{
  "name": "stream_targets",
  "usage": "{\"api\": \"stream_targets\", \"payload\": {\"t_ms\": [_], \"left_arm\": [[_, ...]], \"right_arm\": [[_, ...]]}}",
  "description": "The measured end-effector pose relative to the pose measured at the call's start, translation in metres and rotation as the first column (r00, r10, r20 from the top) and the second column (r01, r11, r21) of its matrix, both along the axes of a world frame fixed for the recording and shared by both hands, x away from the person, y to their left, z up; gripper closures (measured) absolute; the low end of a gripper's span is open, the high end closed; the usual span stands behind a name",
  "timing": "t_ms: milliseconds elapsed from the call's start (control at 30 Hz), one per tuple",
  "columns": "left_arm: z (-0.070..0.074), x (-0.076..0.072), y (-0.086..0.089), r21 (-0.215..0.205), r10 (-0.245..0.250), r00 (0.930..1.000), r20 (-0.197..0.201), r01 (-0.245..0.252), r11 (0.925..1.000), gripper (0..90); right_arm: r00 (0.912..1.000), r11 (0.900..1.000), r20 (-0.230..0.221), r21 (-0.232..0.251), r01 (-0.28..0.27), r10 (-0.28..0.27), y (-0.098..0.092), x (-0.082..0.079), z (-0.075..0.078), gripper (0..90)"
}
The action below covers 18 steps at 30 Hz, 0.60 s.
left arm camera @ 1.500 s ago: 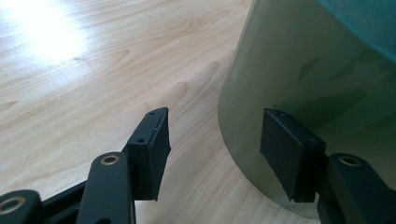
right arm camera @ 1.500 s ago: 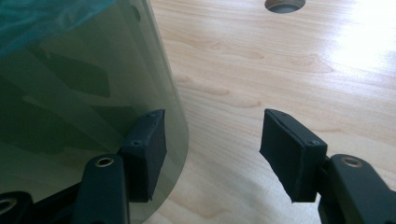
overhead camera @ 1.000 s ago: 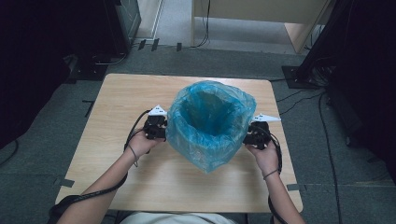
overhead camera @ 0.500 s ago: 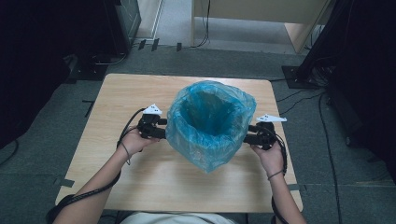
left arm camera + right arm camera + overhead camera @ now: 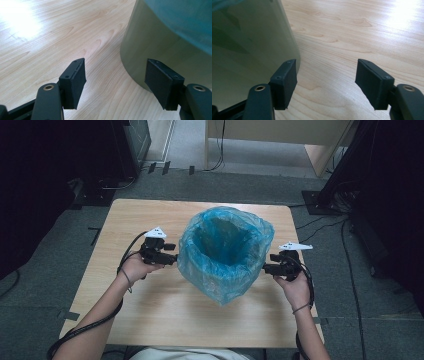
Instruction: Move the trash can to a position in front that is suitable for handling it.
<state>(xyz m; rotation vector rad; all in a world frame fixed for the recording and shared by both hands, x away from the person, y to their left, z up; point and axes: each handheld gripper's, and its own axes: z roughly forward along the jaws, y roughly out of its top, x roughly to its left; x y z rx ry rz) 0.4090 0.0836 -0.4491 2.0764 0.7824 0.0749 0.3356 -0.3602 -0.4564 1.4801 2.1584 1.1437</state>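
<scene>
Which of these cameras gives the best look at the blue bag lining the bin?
The high view: it shows the whole blue bag, its open mouth and the folds draped down the bin. The left gripper view catches just a blue edge at top right above the bin's wall; the right gripper view shows mostly that wall.

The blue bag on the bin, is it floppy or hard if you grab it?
Probably floppy: the blue bag hangs crinkled and loose over the bin. It looks thin and see-through, so likely light and easy to tear. Its shine suggests it could slip.
</scene>
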Motion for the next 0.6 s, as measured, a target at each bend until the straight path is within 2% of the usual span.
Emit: {"api": "stream_targets", "payload": {"t_ms": [67, 167, 333, 433, 533, 600], "left_arm": [[0.003, 0.000, 0.001, -0.003, -0.002, 1.0000, 0.008, 0.002, 1.0000, 32.7], [0.006, 0.000, 0.001, 0.032, 0.009, 0.9990, 0.044, -0.011, 0.9994, 32.7], [0.013, 0.001, 0.005, -0.007, 0.015, 0.9998, 0.013, -0.014, 0.9999, 32.5], [0.018, 0.000, 0.006, -0.029, 0.011, 0.9999, 0.005, -0.011, 0.9995, 32.5], [0.023, 0.000, 0.005, -0.032, 0.000, 1.0000, 0.010, 0.000, 0.9995, 32.4], [0.026, 0.001, 0.005, -0.024, -0.004, 0.9998, 0.021, 0.005, 0.9997, 32.0]], "right_arm": [[1.0000, 1.000, -0.001, 0.001, -0.006, 0.006, 0.001, -0.001, 0.003, 32.4], [1.0000, 1.000, 0.000, 0.002, -0.005, 0.005, 0.000, -0.001, 0.011, 32.1], [0.9997, 0.999, 0.024, -0.041, -0.006, 0.007, 0.000, -0.005, 0.031, 32.6], [0.9994, 0.999, 0.035, -0.037, -0.001, 0.002, -0.004, -0.007, 0.042, 33.1], [0.9990, 1.000, 0.044, -0.023, 0.002, -0.001, -0.007, -0.009, 0.052, 33.4], [0.9991, 1.000, 0.042, -0.030, -0.001, 0.002, -0.008, -0.009, 0.056, 33.4]]}}
